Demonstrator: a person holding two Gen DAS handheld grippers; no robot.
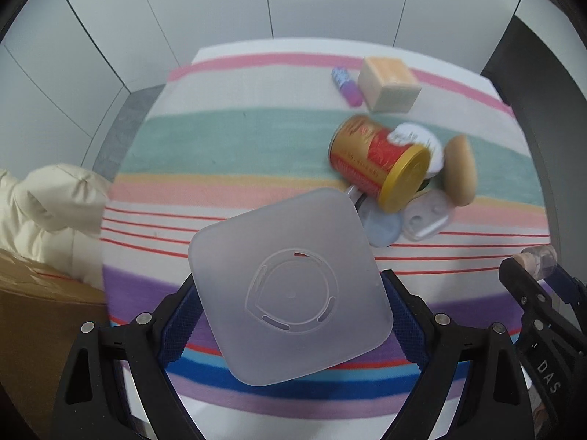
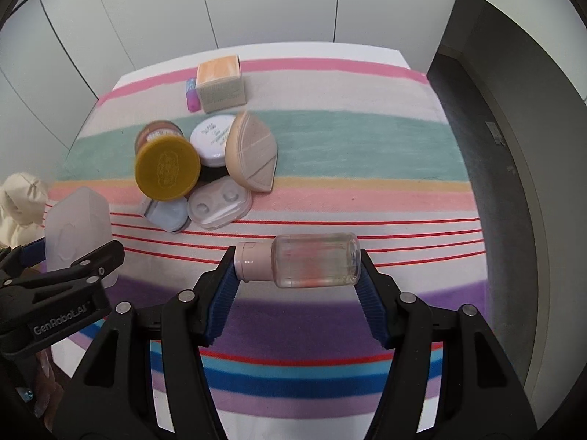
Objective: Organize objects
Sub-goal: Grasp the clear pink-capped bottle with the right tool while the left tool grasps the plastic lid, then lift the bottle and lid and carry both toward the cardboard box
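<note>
Above the striped, many-coloured tablecloth (image 2: 367,139): my left gripper (image 1: 290,293) clenched on a frosted, square translucent plastic container (image 1: 290,286), its base facing the camera. My right gripper (image 2: 297,267) clamps a clear glass bottle with a pale pink cap (image 2: 312,260), lying sideways between the blue pads (image 2: 223,293). Mid-cloth, a cluster: red-and-gold tin with yellow lid (image 2: 167,172), white round jar (image 2: 212,139), beige wedge-shaped sponge (image 2: 251,150), clear contact-lens case (image 2: 220,207). Farther back, a cream square box (image 2: 222,84).

A striped cloth (image 2: 330,139) in pink, teal, purple and blue bands covers the table. White wall panels (image 2: 275,0) stand behind it. A cream padded garment (image 1: 47,198) bunches at the left edge above a brown cardboard box (image 1: 40,304). Dark grey floor (image 2: 488,168) runs along the right.
</note>
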